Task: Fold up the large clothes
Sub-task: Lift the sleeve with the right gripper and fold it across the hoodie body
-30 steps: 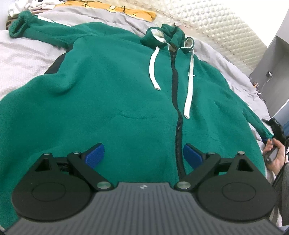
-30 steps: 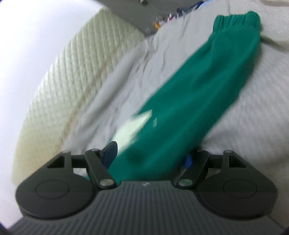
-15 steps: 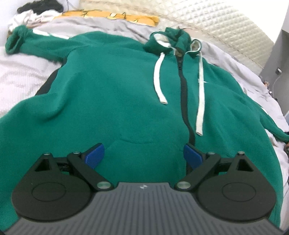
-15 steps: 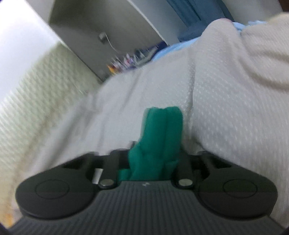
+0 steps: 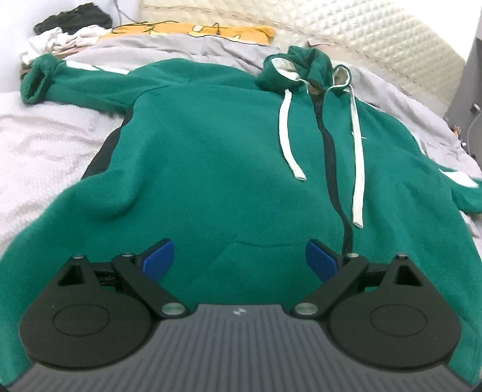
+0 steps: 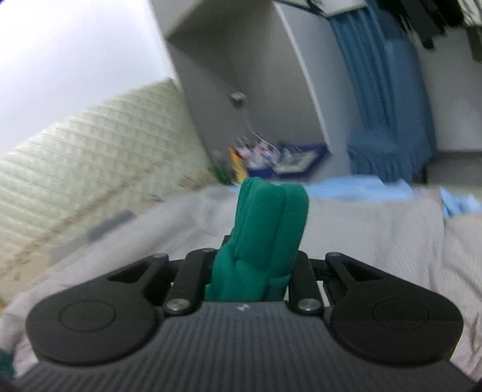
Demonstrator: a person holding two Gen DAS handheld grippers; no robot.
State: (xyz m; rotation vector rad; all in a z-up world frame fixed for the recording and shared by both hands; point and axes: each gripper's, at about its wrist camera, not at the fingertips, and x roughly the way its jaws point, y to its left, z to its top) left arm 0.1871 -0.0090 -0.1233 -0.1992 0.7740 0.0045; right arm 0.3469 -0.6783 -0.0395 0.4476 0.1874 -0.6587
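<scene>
A green zip hoodie [image 5: 211, 165] with white drawstrings lies front up on the bed, hood [image 5: 304, 69] at the far end. Its left sleeve [image 5: 45, 75] stretches to the far left. My left gripper [image 5: 239, 256] hovers open over the hoodie's lower front, and nothing sits between its blue pads [image 5: 158, 259]. In the right wrist view my right gripper [image 6: 256, 256] has its jaws closing on the bunched green sleeve cuff [image 6: 268, 217], which sticks up between the fingers, lifted above the bed. The right sleeve [image 5: 464, 193] runs off the left wrist view's right edge.
Pale grey bedding [image 5: 36, 144] surrounds the hoodie. A quilted cream headboard [image 5: 361, 39] backs the bed, with a yellow pillow [image 5: 192, 30] and a pile of clothes [image 5: 69, 27] at the far left. Beyond the bed stand a cluttered bedside spot [image 6: 265, 159] and a blue curtain [image 6: 382, 105].
My right gripper closed on the green sleeve cuff and rose with it, its view swinging from the bed up to the room. The left gripper shifted slightly; the person's hand left its view.
</scene>
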